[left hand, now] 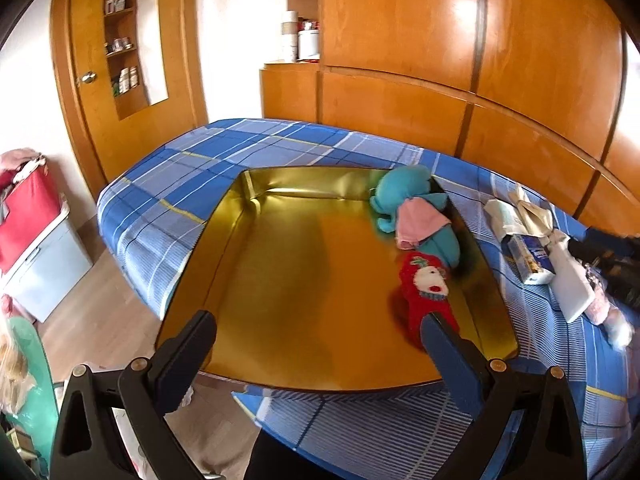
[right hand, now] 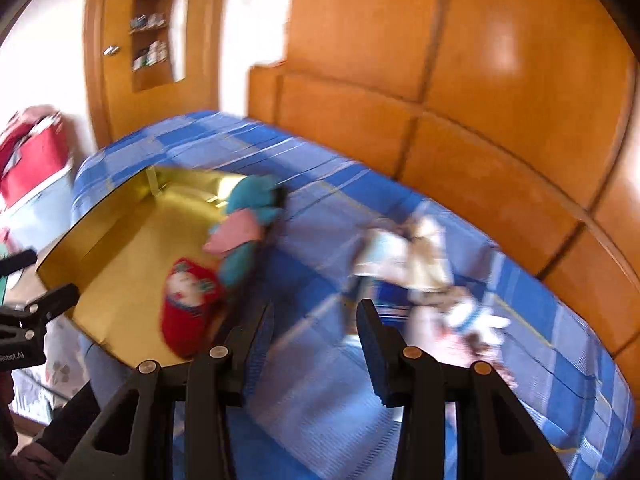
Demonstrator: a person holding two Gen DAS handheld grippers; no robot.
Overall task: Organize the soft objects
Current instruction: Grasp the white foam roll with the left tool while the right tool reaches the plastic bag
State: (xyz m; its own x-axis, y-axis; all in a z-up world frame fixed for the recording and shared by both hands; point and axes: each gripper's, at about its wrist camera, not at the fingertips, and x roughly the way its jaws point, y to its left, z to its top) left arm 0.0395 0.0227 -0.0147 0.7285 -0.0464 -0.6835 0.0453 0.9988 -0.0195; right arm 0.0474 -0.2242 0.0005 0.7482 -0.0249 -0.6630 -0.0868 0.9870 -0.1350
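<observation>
A shiny gold tray [left hand: 288,264] lies on the blue plaid bed. Along its right side lie a teal plush toy [left hand: 404,192] with a pink cloth [left hand: 420,220] over it, and a red sock with a white face [left hand: 428,288]. My left gripper [left hand: 316,336] is open and empty above the tray's near edge. In the blurred right wrist view the tray [right hand: 120,248], teal plush [right hand: 252,196] and red sock [right hand: 188,304] show at left. My right gripper [right hand: 312,324] is open and empty over the bedsheet, near a pile of pale soft items [right hand: 420,264].
The pale pile with a blue-and-white packet [left hand: 528,260] and a white box [left hand: 572,280] lies right of the tray. The bed [left hand: 192,168] stands against an orange wooden wardrobe [left hand: 460,60]. A red bag on a grey bin [left hand: 36,232] stands at left on the floor.
</observation>
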